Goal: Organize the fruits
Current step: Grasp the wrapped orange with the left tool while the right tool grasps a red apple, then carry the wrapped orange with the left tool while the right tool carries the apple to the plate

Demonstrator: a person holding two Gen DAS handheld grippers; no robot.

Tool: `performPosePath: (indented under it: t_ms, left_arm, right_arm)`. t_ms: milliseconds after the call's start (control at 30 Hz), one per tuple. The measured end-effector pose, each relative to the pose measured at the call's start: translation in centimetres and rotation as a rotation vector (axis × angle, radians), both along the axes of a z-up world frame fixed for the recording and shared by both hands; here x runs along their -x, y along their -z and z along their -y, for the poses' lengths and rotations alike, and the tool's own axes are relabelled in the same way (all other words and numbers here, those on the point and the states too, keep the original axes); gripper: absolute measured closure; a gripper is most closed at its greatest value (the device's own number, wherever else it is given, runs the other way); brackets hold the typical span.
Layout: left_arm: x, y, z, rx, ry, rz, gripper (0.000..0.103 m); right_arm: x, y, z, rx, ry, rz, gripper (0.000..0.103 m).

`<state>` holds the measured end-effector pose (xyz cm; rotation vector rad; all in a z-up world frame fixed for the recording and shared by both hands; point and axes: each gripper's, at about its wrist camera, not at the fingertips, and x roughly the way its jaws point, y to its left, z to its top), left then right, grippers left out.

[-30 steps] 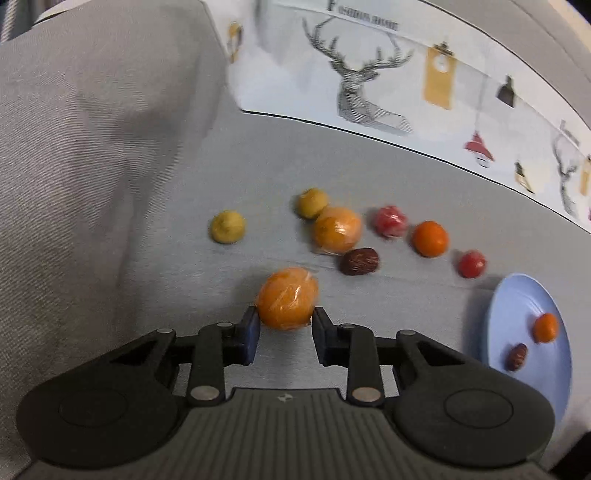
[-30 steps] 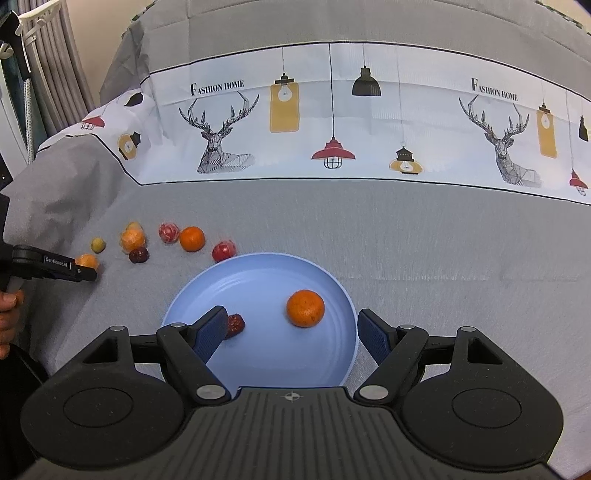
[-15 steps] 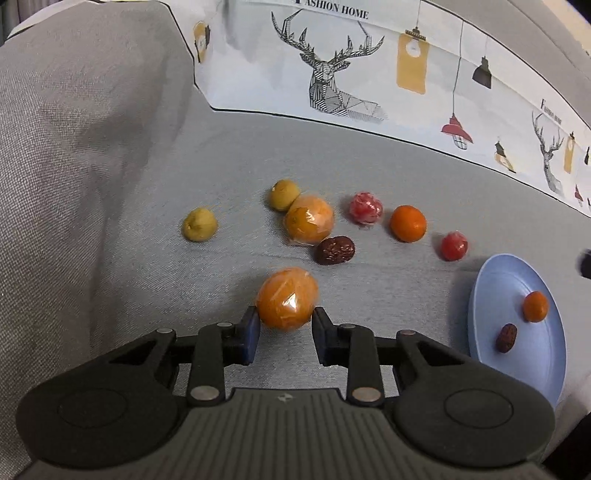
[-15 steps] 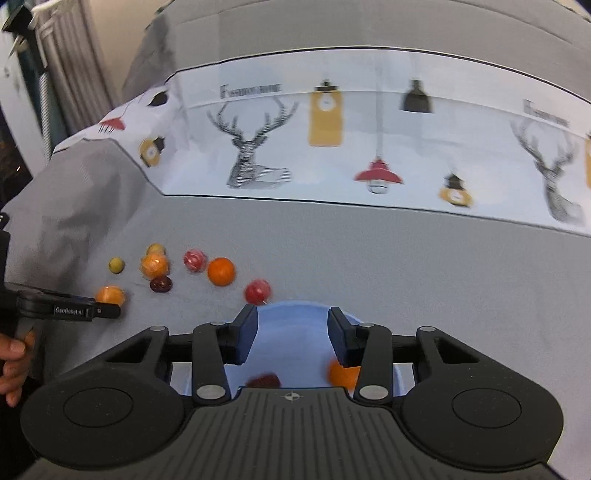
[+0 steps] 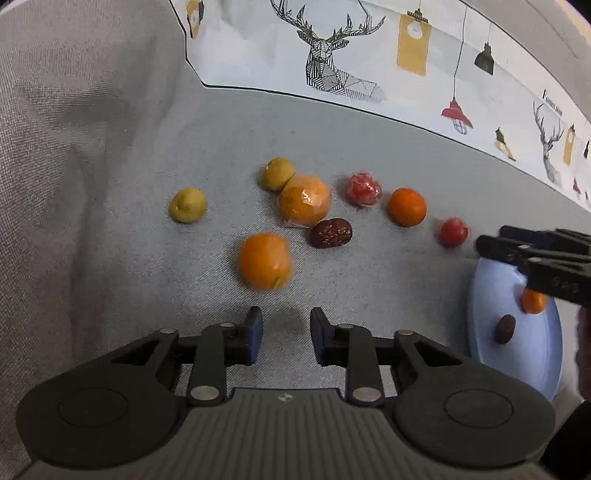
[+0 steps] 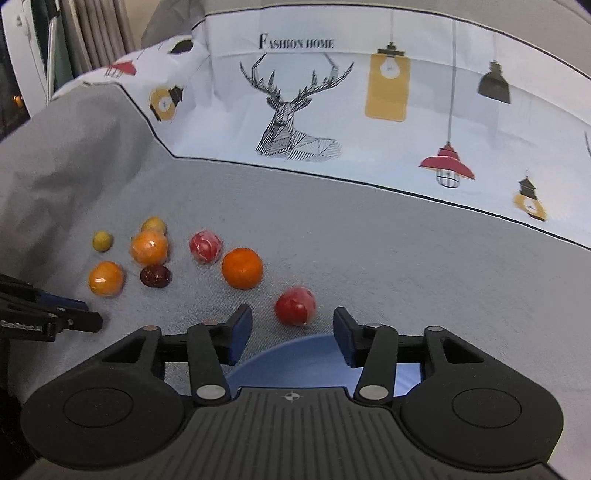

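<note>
A grey fabric cover (image 6: 388, 251) spreads underfoot of everything, creased at the left. Behind it rises a white printed cloth (image 6: 332, 110) with deer heads, hanging lamps and "Fashion Home". Grey curtains (image 6: 92, 33) hang top left.

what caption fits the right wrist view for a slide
Right tool opening just short of a red fruit on the grey cloth, above the blue plate.

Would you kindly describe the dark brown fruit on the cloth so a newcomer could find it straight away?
Start at the grey cloth below the deer print and find the cluster of fruit. The dark brown date lies against the lower right of the wrapped orange. It is the only dark, oval, wrinkled piece on the cloth; its neighbours are round and bright.
</note>
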<state>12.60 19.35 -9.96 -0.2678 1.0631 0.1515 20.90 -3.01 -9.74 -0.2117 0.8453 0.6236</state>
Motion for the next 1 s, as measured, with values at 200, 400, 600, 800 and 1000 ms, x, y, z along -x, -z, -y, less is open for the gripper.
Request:
performPosePath:
  t_ms: [200,400,600,800,1000]
  left_arm:
    - [-0.5,0.5,-0.6,0.004,-0.044,0.002,0.057]
    - [-1.0,0.7,-0.8,-0.016,-0.062,0.014,0.055]
    - [-1.6,0.8,-0.7,-0.028,-0.068,0.027,0.054]
    - [-2.0,1.0,-0.2,-0.074,-0.058,0.02,0.068]
    - [-1.2,0.0,0.3,-0.088,-0.036,0.071,0.069]
  right_arm:
    - [-1.4,1.5,-1.8,0.026,-0.007,-0.019,0.044]
    - [-2.6,3.2,-2.6,0.091,0.006,-0.025,0.044]
    - [-3.4,4.0,-2.8,0.092,0.035,-0.053,0.044]
    - [-2.7,4.0,-3.2,0.094,-0.024,-0.008,0.07]
    - [-1.1,1.8,-2.4,0.04,-0.061,0.031,0.07]
